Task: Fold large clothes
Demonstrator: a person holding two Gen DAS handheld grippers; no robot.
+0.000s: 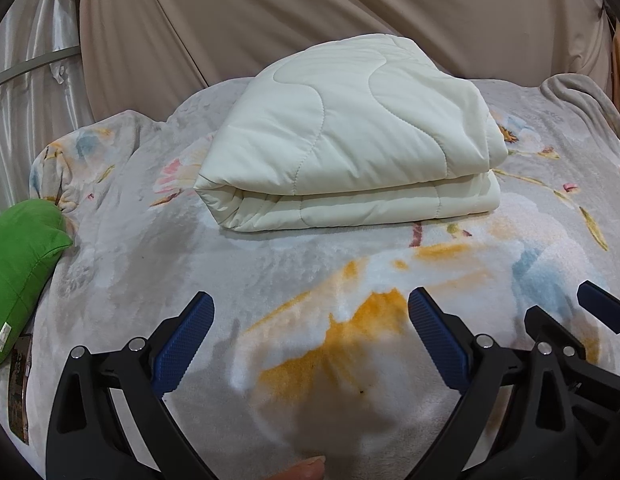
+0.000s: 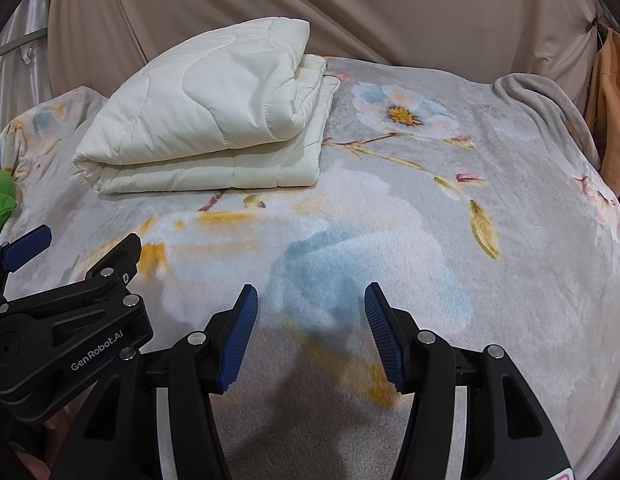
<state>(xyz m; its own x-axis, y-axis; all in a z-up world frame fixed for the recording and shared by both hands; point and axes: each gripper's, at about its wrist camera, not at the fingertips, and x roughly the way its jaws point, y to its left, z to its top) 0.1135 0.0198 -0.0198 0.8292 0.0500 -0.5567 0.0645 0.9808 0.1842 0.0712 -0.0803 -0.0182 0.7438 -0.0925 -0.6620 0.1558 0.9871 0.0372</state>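
A cream quilted blanket [image 1: 350, 136] lies folded into a thick stack at the far side of the bed; in the right wrist view the blanket [image 2: 214, 112] sits at the upper left. My left gripper [image 1: 310, 304] is open and empty, hovering over the floral bedspread [image 1: 270, 280] well short of the blanket. My right gripper [image 2: 310, 300] is open and empty too, beside the left one and level with it. The right gripper's fingers [image 1: 598, 304] show at the right edge of the left wrist view; the left gripper's fingers [image 2: 28, 248] show at the left edge of the right wrist view.
A green cushion [image 1: 18, 272] lies at the bed's left edge, with a flat printed packet [image 1: 20, 392] below it. Beige curtains [image 1: 350, 8] hang behind the bed. A grey throw [image 2: 542, 100] is bunched at the far right corner, next to hanging orange cloth [image 2: 610, 112].
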